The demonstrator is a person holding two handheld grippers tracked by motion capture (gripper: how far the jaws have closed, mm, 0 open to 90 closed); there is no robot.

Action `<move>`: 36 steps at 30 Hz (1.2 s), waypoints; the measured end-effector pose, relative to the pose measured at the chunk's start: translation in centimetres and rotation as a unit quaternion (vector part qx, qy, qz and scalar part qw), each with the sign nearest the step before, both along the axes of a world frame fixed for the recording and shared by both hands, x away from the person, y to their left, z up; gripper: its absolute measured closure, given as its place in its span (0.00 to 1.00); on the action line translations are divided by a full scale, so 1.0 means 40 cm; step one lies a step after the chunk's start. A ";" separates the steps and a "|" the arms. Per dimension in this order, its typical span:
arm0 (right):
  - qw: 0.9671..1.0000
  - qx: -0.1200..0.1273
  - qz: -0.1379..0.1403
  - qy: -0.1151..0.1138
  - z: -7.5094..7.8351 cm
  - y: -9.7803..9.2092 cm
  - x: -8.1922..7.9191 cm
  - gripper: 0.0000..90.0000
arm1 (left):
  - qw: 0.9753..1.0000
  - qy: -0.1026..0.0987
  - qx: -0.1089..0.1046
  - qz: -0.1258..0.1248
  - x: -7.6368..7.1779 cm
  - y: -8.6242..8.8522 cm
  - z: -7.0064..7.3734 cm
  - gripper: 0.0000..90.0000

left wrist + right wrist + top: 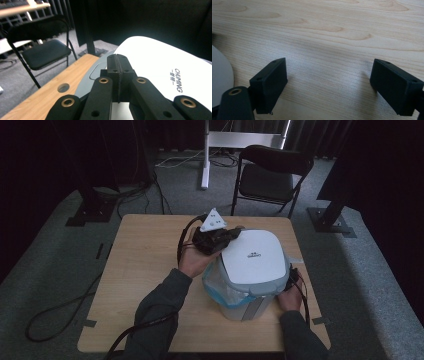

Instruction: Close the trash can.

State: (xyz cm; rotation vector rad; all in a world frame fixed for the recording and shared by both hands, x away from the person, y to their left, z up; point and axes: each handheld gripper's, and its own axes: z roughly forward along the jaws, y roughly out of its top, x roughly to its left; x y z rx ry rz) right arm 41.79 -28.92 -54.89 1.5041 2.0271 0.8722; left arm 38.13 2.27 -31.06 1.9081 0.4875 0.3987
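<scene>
A small bin (247, 287) with a white lid (255, 257) and a clear bag liner is stood on the tabletop (145, 265), toward its right half and near the front edge. The left gripper (235, 234) is held clenched on nothing at the lid's far left edge, apparently to press it. The right gripper (329, 85) is kept released low beside the bin's right, probably as a brace. Open room is left on the left.

The left gripper (216, 239) rests against the white bin lid (254, 257) on the table (145, 260).
</scene>
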 end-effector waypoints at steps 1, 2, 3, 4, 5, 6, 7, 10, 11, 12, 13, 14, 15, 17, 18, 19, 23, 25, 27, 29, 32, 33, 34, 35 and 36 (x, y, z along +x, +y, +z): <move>1.000 0.000 0.000 0.000 0.000 0.000 0.000 0.15 | 1.000 0.008 0.001 -0.004 0.007 -0.002 -0.004 1.00; 1.000 0.000 0.000 0.000 0.000 0.000 0.000 0.15 | 1.000 0.014 0.003 -0.008 0.013 -0.005 -0.008 1.00; 1.000 0.000 0.001 0.000 0.000 0.000 0.000 0.15 | 1.000 0.021 0.006 -0.011 0.019 -0.007 -0.011 1.00; 1.000 0.000 0.001 0.000 0.000 0.000 0.000 0.15 | 1.000 0.025 0.009 -0.015 0.023 -0.009 -0.016 1.00; 1.000 0.000 0.001 0.000 0.000 0.000 0.000 0.15 | 0.999 0.030 0.011 -0.017 0.027 -0.011 -0.020 1.00; 1.000 0.000 0.001 0.000 0.000 0.000 0.000 0.15 | 0.999 0.034 0.014 -0.020 0.030 -0.012 -0.023 1.00; 1.000 0.000 0.001 0.000 0.000 0.000 0.000 0.15 | 0.999 0.037 0.010 -0.021 0.033 -0.013 -0.027 1.00; 1.000 0.000 0.001 0.000 0.000 0.000 0.000 0.15 | 0.999 0.046 0.007 -0.022 0.043 -0.014 -0.027 1.00; 1.000 0.000 0.001 0.000 0.000 0.000 0.000 0.15 | 0.999 0.046 0.010 -0.019 0.045 -0.016 -0.025 1.00; 1.000 0.000 0.001 0.000 0.000 0.000 0.000 0.15 | 0.999 0.047 0.014 -0.018 0.047 -0.018 -0.024 1.00; 1.000 0.000 0.001 0.000 0.000 0.000 0.000 0.15 | 0.999 0.048 0.016 -0.018 0.049 -0.020 -0.022 1.00; 1.000 0.000 0.001 0.000 0.000 0.000 0.000 0.15 | 0.999 0.048 0.016 -0.018 0.049 -0.020 -0.022 1.00; 1.000 0.000 0.001 0.000 0.000 0.000 0.000 0.15 | 0.999 0.048 0.016 -0.018 0.049 -0.020 -0.022 1.00; 1.000 0.000 0.001 0.000 0.000 0.001 0.000 0.15 | 0.998 0.056 0.019 -0.018 0.058 -0.029 -0.019 1.00; 1.000 0.000 0.001 0.000 0.000 0.001 0.000 0.15 | 0.998 0.059 0.018 -0.020 0.060 -0.031 -0.019 1.00; 1.000 0.000 0.001 0.000 0.000 0.001 0.000 0.15 | 0.998 0.061 0.017 -0.021 0.062 -0.032 -0.020 1.00; 1.000 0.000 0.001 0.000 0.000 0.001 -0.001 0.15 | 0.997 0.073 0.011 -0.028 0.068 -0.029 -0.021 1.00; 1.000 0.000 0.001 -0.001 0.000 0.001 -0.001 0.15 | 0.996 0.080 0.009 -0.030 0.072 -0.028 -0.021 1.00; 1.000 0.000 0.000 -0.001 0.000 0.001 -0.001 0.15 | 0.996 0.075 0.030 -0.023 0.070 -0.036 -0.022 1.00; 1.000 0.000 0.000 0.000 0.000 0.001 -0.001 0.15 | 0.996 0.079 0.028 -0.025 0.072 -0.034 -0.023 1.00; 1.000 0.000 0.001 0.000 0.000 0.001 -0.001 0.15 | 0.996 0.085 0.017 -0.030 0.077 -0.029 -0.027 1.00; 1.000 0.000 0.001 0.000 0.000 0.001 -0.001 0.15 | 0.996 0.086 0.016 -0.030 0.077 -0.029 -0.026 1.00; 1.000 0.001 0.001 0.000 0.000 0.001 -0.001 0.15 | 0.996 0.087 0.014 -0.030 0.077 -0.028 -0.026 1.00; 1.000 0.001 0.001 0.000 0.000 0.001 -0.001 0.15 | 0.996 0.088 0.012 -0.033 0.076 -0.027 -0.026 1.00; 1.000 0.001 0.001 0.000 0.000 0.001 -0.001 0.15 | 0.996 0.088 0.012 -0.033 0.076 -0.027 -0.026 1.00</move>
